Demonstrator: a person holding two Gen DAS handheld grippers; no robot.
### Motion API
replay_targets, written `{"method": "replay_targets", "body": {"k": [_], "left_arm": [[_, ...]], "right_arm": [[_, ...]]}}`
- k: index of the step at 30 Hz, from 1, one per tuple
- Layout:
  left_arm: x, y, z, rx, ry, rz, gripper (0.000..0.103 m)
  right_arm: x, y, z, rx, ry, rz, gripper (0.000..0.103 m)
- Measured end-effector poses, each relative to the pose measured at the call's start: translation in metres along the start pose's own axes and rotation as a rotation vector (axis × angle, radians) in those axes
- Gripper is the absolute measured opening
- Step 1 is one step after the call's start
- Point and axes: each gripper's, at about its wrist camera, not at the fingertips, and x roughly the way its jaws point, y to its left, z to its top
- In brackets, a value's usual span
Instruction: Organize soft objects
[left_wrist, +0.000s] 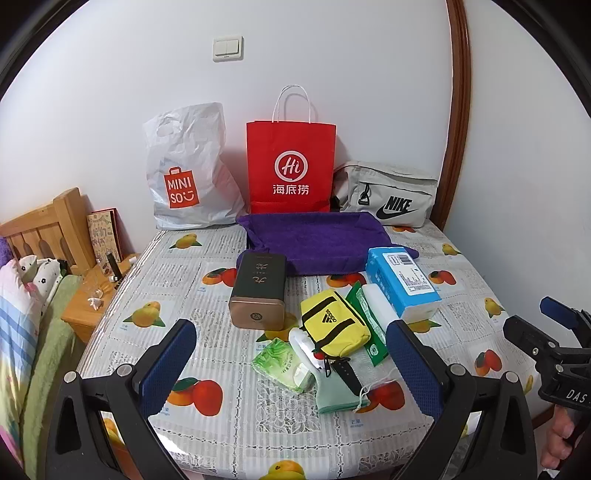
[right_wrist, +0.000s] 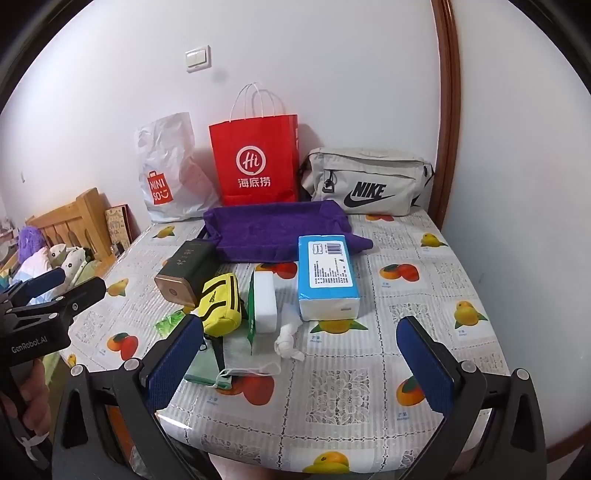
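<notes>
A: Soft heap first: small yellow zipped fabric pouch with black stripes (left_wrist: 334, 325), lying slantwise, long axis running from near-left to far-right of the left claw (left_wrist: 291, 369). Just ahead of it, between its spread fingers, slightly right of centre.

B: And from the right claw (right_wrist: 299, 358)?

A: Off to its left, beyond the left finger. Left hand nearer, by this reading. Both claws released, gaping wide, nothing between the pads.

B: Around the pouch?

A: Touching or overlapping: pale green folded cloth (left_wrist: 338, 397), green wet-wipe packet (left_wrist: 282, 363), white face mask with ear loops (right_wrist: 251, 360). Farther ahead and right, blue-and-white soft tissue pack (left_wrist: 404, 282). Ahead and left, dark tin box with a bronze end (left_wrist: 258, 291), hard, probably not to be sorted.

B: Destination?

A: Likely the purple towelling tray (left_wrist: 314, 238) beyond, on the fruit-printed tabletop (left_wrist: 229, 424). Behind it a red paper bag (left_wrist: 291, 166).
</notes>
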Motion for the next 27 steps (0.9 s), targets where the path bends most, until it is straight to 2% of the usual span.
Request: {"method": "replay_targets", "body": {"k": [27], "left_arm": [[-0.0087, 0.0036, 0.0047, -0.004, -0.007, 0.002, 0.103]], "right_arm": [[-0.0037, 0.0034, -0.003, -0.001, -0.008, 0.005, 0.103]]}}
